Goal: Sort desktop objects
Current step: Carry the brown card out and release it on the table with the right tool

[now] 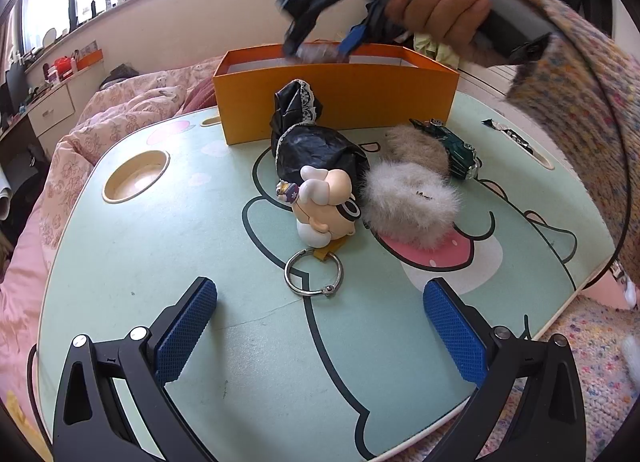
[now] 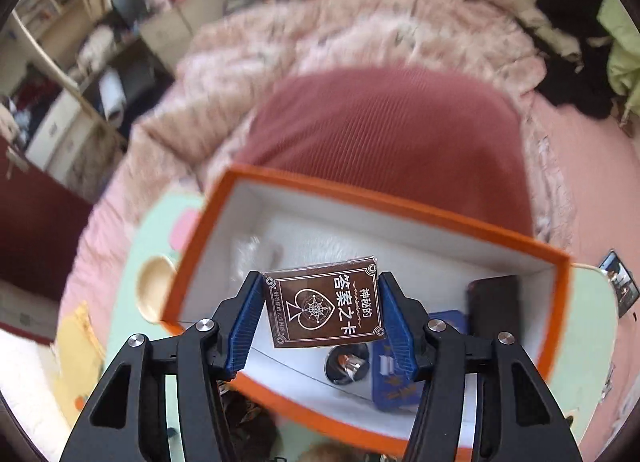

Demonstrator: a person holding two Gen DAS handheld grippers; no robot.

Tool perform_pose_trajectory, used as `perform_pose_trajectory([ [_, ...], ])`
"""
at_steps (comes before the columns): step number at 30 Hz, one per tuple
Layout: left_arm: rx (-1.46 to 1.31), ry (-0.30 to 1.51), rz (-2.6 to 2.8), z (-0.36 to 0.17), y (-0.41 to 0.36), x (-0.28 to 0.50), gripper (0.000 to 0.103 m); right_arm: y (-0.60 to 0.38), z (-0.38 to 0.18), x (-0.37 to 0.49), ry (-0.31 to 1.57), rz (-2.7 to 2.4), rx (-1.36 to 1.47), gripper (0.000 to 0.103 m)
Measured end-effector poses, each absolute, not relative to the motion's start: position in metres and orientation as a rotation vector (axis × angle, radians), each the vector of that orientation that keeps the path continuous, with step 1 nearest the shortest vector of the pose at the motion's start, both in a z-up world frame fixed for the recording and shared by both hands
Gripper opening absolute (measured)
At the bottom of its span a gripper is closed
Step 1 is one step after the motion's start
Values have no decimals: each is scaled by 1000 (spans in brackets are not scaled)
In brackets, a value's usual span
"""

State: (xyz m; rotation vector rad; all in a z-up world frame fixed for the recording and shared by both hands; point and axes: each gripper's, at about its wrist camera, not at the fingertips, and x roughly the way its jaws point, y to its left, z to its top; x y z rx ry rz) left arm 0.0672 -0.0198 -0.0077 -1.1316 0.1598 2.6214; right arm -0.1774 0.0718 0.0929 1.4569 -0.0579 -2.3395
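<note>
The left gripper (image 1: 320, 326) hangs released over the mint cartoon-printed lap table (image 1: 140, 262); the right gripper (image 2: 322, 312) clasps a brown wrapped card pack (image 2: 326, 304) above the open orange cardboard box (image 2: 400, 214)

The left gripper (image 1: 320, 326) points down at a slant, jaws spread wide, nothing between its blue pads (image 1: 186, 330). The right gripper (image 2: 322, 312) — held in a hand (image 1: 444, 10) with a knitted sleeve (image 1: 580, 102) — tilts steeply downward, pads clamping a brown card pack (image 2: 326, 302).
</note>
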Motion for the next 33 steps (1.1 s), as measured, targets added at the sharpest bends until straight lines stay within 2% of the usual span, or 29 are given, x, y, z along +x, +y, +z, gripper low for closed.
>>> perform_pose_trajectory([
  [3,-1132,160,2621,-8,-20,67,103,83,123,-133,-51,-2394,1326,57],
  [5,-1132,160,2621,-8,-20,67,103,88,123,-98,13,-2392,1317,57],
  [8,-1132,160,2621,-8,-20,67,103,104,93,-63,84,-2349,1433,57],
  [12,-1135,161,2622,-8,-21,67,103,130,54,-25,63,-2317,1526,58],
  [17,-1138,162,2622,-8,-22,67,103,130,34,-11,46,-2207,1539,58],
  [19,-1138,162,2622,-8,-22,67,103,129,41,-11,10,-2248,1456,64],
  [21,-1137,162,2621,-8,-22,67,103,135,51,-5,-46,-2311,1352,86],
  [23,-1138,162,2621,-8,-22,67,103,141,56,11,-93,-2389,1239,95],
  [26,-1138,163,2621,-8,-22,67,103,149,51,36,-40,-2448,1195,95],
  [31,-1138,163,2621,-8,-22,67,103,149,25,75,156,-2539,1129,95],
  [33,-1138,163,2620,-8,-22,67,103,146,6,79,203,-2561,1142,100],
])
